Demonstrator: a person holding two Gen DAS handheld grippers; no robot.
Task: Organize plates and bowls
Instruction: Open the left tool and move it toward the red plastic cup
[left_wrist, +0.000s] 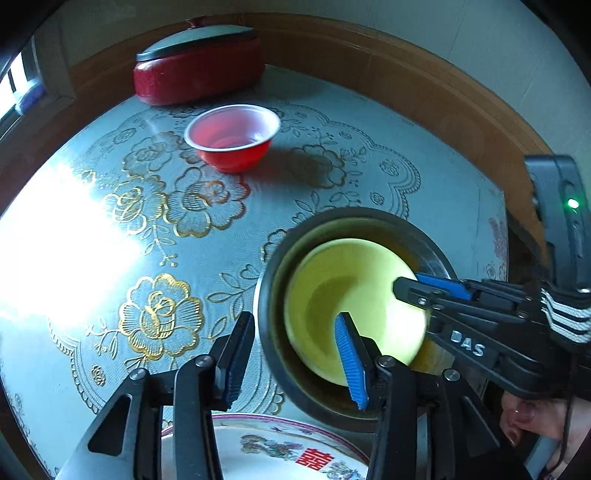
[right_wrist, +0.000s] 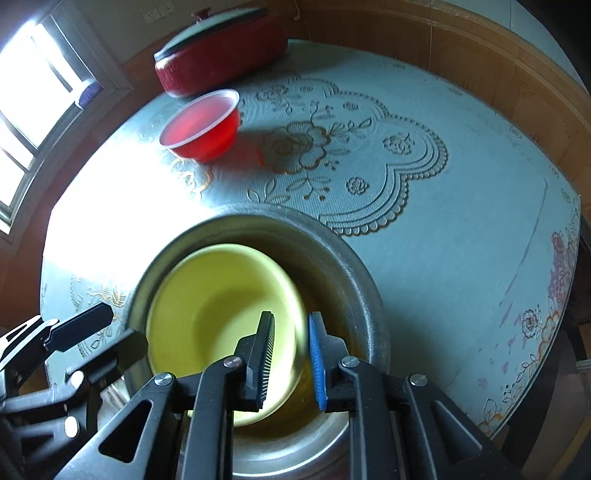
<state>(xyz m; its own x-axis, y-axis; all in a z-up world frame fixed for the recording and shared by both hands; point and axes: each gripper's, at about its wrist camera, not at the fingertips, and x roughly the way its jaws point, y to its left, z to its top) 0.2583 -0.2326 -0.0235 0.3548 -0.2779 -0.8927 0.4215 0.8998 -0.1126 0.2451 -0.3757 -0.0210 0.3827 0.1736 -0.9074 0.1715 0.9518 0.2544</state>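
A yellow bowl (left_wrist: 351, 295) (right_wrist: 218, 317) sits tilted inside a larger metal bowl (left_wrist: 273, 295) (right_wrist: 347, 280) on the table. My left gripper (left_wrist: 295, 358) is open, its jaws straddling the near-left rims of both bowls; it shows at the left of the right wrist view (right_wrist: 110, 332). My right gripper (right_wrist: 291, 354) has its jaws on either side of the yellow bowl's right rim with a narrow gap; in the left wrist view (left_wrist: 424, 286) it comes in from the right. A red plastic bowl (left_wrist: 232, 140) (right_wrist: 201, 127) stands farther back. A white patterned plate (left_wrist: 280, 446) lies at the near edge under my left gripper.
A red covered pot (left_wrist: 195, 70) (right_wrist: 221, 55) stands at the back of the round table with a blue-grey floral cloth (left_wrist: 159, 236) (right_wrist: 424, 229). A wooden wall panel (left_wrist: 424, 85) runs behind. A window (right_wrist: 33, 110) glares at the left.
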